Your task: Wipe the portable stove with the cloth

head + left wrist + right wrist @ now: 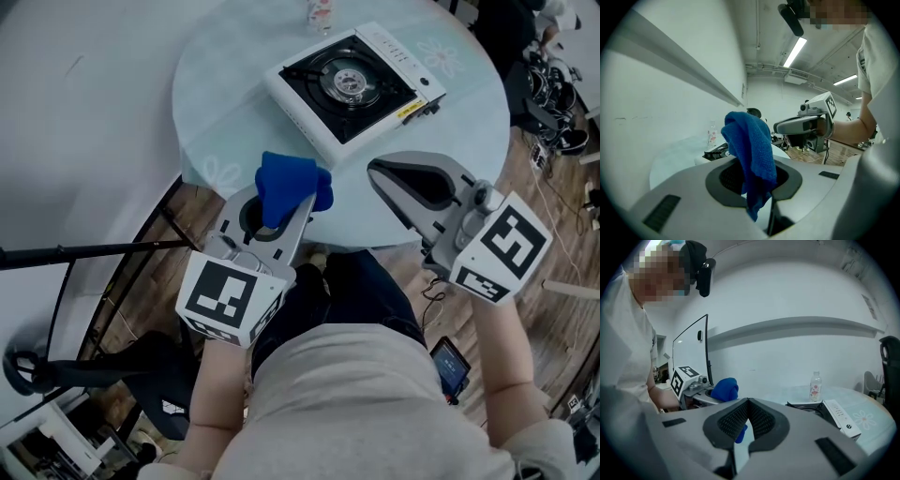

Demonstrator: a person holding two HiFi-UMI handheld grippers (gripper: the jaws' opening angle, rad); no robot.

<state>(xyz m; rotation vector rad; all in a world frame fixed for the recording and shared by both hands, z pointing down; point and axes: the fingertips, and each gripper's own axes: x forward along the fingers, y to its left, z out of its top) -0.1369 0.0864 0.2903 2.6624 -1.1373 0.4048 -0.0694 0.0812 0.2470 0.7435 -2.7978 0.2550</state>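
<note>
The left gripper (272, 220) is pinching the blue cloth (291, 187) near the round table's (225, 112) edge. The right gripper (375, 171) is sitting closed and empty. The stove (352, 86) is sitting farther back on the table.

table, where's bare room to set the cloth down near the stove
The widest bare patch of the table is left of the stove, out to the table's left rim and this side of the bottle. A narrower strip runs between the stove's near edge and the table's near rim. Right of the stove is only a smaller margin.
</note>
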